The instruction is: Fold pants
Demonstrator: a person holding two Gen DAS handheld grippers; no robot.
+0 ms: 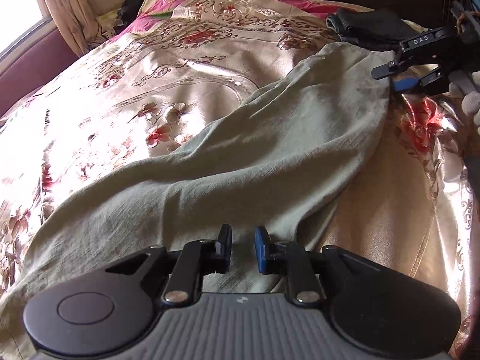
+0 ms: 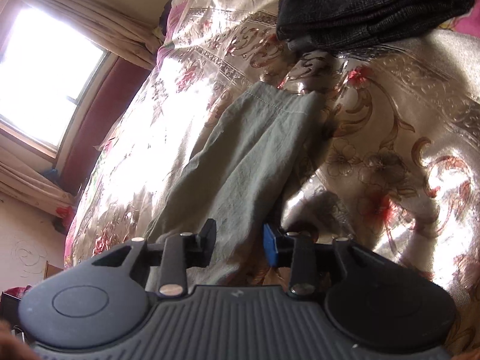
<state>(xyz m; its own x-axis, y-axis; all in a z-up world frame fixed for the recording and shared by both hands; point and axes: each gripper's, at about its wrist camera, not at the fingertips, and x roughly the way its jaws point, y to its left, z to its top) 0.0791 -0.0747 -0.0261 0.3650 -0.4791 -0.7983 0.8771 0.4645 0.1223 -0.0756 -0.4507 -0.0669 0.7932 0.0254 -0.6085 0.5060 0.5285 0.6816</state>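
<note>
Pale green pants [image 1: 240, 156] lie across a shiny floral bedspread [image 1: 180, 60], stretched from the lower left to the upper right in the left wrist view. My left gripper [image 1: 243, 247] hovers over their near end with a narrow gap between its pads; cloth shows below and nothing is pinched. My right gripper [image 1: 390, 79] sits at the far edge of the pants. In the right wrist view that gripper [image 2: 240, 243] stands open, with the green fabric [image 2: 255, 156] running loosely between its fingers towards a stitched hem [image 2: 279, 105].
A folded stack of dark garments [image 2: 375, 9] lies on the bed beyond the hem, also seen as the dark garments [image 1: 369, 27]. A bright window [image 2: 45, 75] with curtains is at the left. A gloved hand [image 1: 471, 99] holds the right gripper.
</note>
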